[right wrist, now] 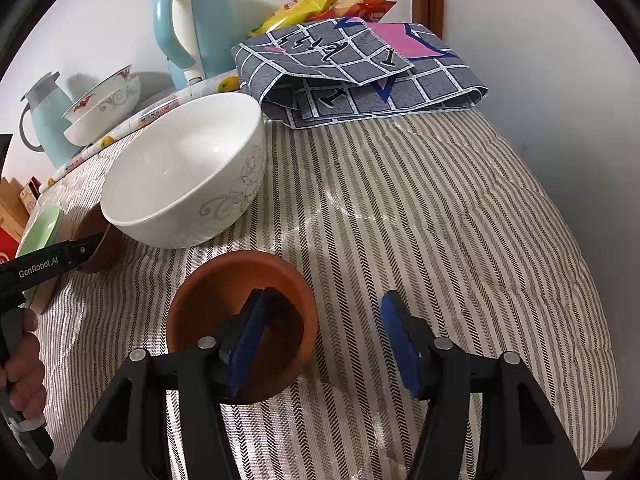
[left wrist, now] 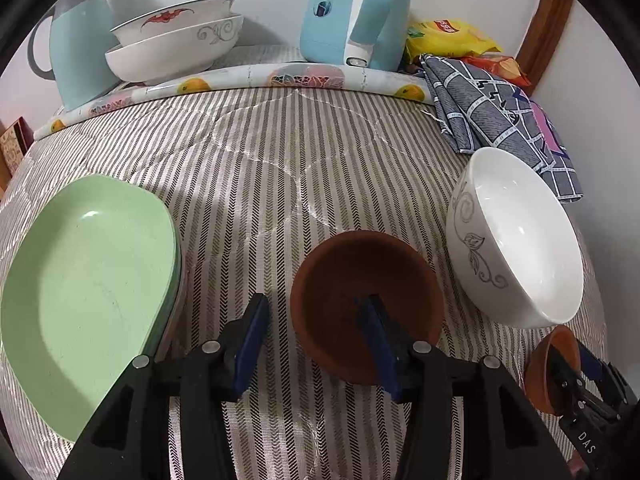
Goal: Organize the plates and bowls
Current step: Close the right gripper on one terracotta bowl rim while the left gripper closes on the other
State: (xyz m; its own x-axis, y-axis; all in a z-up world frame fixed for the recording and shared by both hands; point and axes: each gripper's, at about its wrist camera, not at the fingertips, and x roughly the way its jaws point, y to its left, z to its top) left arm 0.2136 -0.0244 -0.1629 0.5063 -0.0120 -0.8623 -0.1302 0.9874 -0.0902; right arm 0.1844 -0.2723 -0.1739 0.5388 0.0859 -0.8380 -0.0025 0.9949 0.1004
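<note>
A small brown bowl (left wrist: pixel 360 280) sits on the striped cloth. My left gripper (left wrist: pixel 316 304) straddles its near-left wall, one finger inside and one outside; the pads stand apart from the wall, so it is open. A second brown bowl (right wrist: pixel 240 312) is straddled the same way by my right gripper (right wrist: pixel 326 296), left finger inside, also open. A large white bowl (left wrist: pixel 516 240) (right wrist: pixel 180 172) stands between and behind them. Green plates (left wrist: pixel 88 292) are stacked at the left. Two patterned white bowls (left wrist: pixel 176 40) are nested at the back.
A blue kettle (left wrist: pixel 356 12) and a blue jug (left wrist: pixel 80 40) stand along the back wall behind a rolled fruit-print mat (left wrist: pixel 240 80). A folded grey checked cloth (right wrist: pixel 360 72) and snack bags (right wrist: pixel 320 4) lie at the back right. A hand (right wrist: pixel 24 372) holds the left gripper's handle.
</note>
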